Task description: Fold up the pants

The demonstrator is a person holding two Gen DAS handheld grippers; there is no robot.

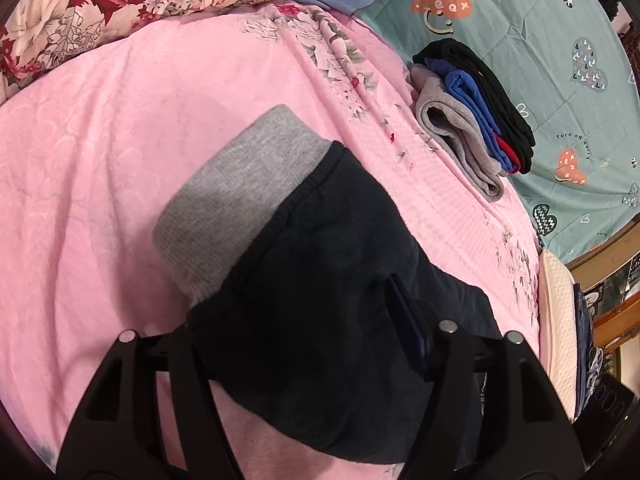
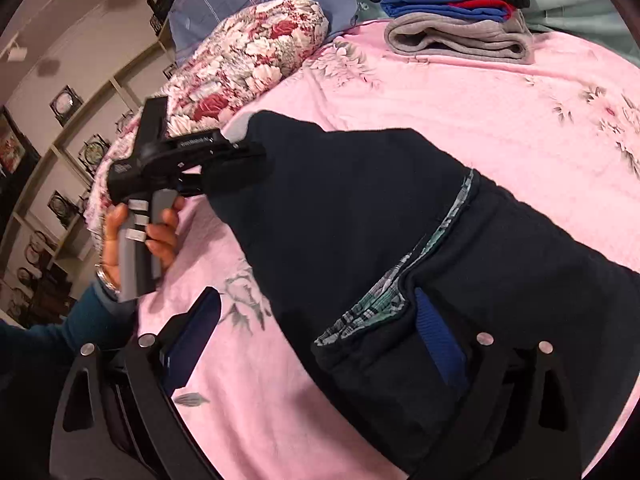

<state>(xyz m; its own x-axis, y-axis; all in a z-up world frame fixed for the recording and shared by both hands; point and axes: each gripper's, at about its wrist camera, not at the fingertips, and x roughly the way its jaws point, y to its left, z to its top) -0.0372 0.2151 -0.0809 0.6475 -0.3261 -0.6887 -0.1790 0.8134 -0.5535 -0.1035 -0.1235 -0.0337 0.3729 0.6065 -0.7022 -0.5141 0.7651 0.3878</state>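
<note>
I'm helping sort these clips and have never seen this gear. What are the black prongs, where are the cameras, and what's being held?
No robot here: a person holds a hand-operated claw in each hand, with a fisheye camera on each looking along its prongs. The right camera shows the left claw, squeezed by a hand, pinching the dark pants near the grey cuff. The right claw looks open, with pants fabric draped over one prong. Everything sits on a pink blanket; a stack of folded clothes lies behind.

"Turn off worry" printed on teal heart-patterned sheet
</note>
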